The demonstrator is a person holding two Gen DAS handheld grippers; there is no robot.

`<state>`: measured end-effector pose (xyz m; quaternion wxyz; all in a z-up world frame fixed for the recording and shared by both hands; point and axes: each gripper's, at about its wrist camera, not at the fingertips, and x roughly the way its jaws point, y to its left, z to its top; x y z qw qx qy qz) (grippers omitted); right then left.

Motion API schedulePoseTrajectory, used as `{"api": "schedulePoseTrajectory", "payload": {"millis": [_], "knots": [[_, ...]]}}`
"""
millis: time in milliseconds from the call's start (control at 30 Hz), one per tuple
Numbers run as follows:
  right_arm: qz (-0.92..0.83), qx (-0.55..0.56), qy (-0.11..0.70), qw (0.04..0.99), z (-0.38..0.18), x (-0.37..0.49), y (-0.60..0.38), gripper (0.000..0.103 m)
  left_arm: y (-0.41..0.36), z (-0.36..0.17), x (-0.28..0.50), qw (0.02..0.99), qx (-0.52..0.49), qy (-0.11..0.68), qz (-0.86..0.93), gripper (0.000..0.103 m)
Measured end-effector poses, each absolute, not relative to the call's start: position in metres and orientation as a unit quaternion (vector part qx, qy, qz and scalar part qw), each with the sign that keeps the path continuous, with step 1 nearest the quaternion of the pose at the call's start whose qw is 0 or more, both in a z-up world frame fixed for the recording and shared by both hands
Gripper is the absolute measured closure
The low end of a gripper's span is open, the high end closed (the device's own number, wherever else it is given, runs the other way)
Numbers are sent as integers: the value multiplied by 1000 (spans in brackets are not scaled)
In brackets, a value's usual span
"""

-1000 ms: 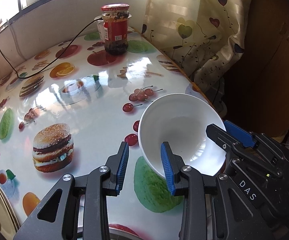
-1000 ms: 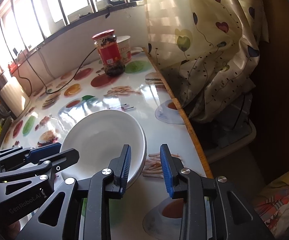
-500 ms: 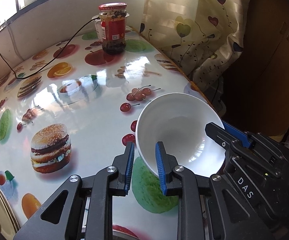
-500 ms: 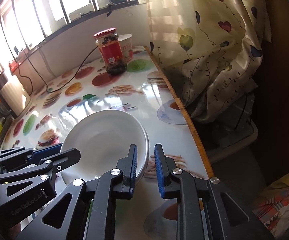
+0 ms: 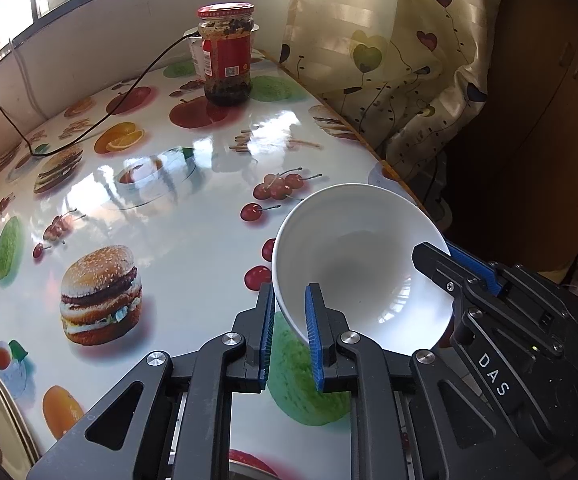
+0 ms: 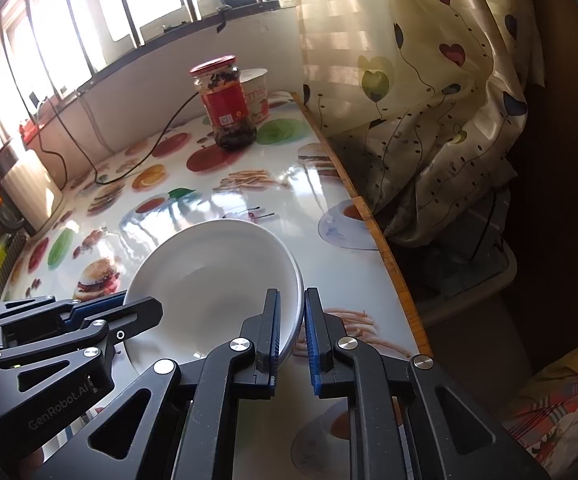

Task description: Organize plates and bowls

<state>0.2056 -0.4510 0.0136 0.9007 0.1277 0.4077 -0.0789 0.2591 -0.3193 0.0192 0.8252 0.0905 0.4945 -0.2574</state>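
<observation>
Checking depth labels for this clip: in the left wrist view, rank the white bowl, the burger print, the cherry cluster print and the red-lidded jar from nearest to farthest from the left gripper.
1. White bowl: rim between the left gripper jaws.
2. Burger print: left, mid-table.
3. Cherry cluster print: ahead, past the bowl.
4. Red-lidded jar: far end, by the wall.

Strong daylight from the far windows, heavy fisheye bend

The windows (image 6: 89, 20) are blown out to white, and their glare lies in streaks across the glossy table (image 5: 193, 168) and glints inside the white bowl (image 5: 369, 264). The curtain (image 6: 389, 80) glows backlit, while the right side falls into deep shadow. Edges curve and darken to black corners; the focus is sharp throughout.
</observation>
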Motion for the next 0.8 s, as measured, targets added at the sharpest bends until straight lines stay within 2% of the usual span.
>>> {"api": "schedulePoseTrajectory", "payload": {"millis": [800], "knots": [[-78, 128, 407, 901, 14, 205, -452, 91, -318, 20, 259, 826, 90, 494, -258, 88]]}}
